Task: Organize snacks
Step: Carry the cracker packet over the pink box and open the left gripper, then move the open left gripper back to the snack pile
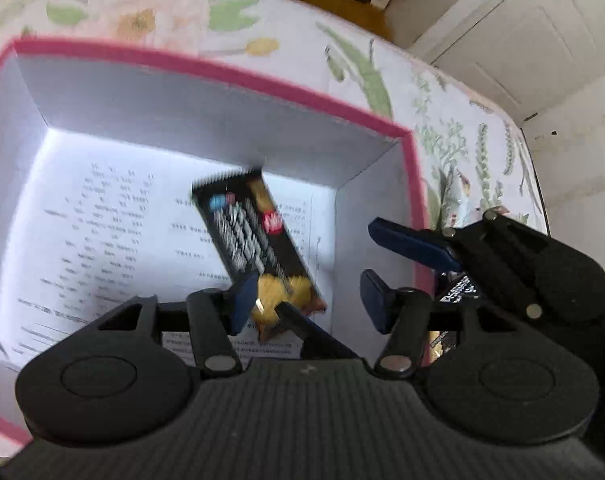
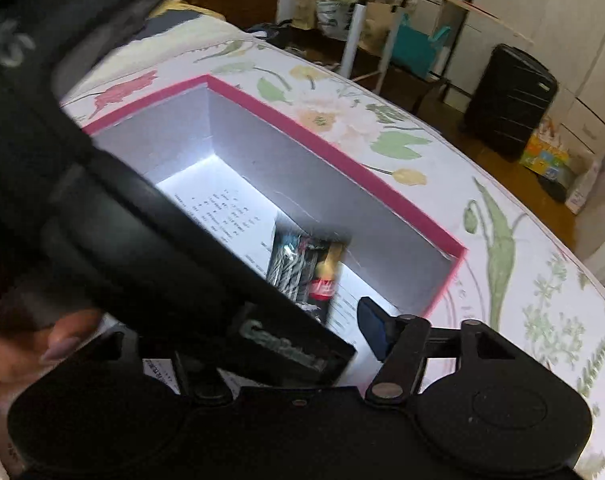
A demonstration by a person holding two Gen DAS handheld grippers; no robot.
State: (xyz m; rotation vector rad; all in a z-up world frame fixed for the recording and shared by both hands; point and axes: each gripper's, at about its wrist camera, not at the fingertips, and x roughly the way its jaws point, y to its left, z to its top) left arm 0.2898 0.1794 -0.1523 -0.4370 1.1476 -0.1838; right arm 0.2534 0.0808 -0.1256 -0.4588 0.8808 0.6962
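Both grippers' fingers stand open: left gripper (image 1: 308,300) over the box (image 1: 222,70), snack packet (image 1: 258,248) blurred beneath; right gripper (image 1: 408,258) holds nothing.

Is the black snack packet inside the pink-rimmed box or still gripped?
Inside, not gripped: the black snack packet shows blurred against the pink-rimmed box floor, ahead of the open left gripper.

Glossy snack wrapper (image 1: 258,248), apparently cardboard box (image 1: 206,68), floral cloth (image 1: 454,128).
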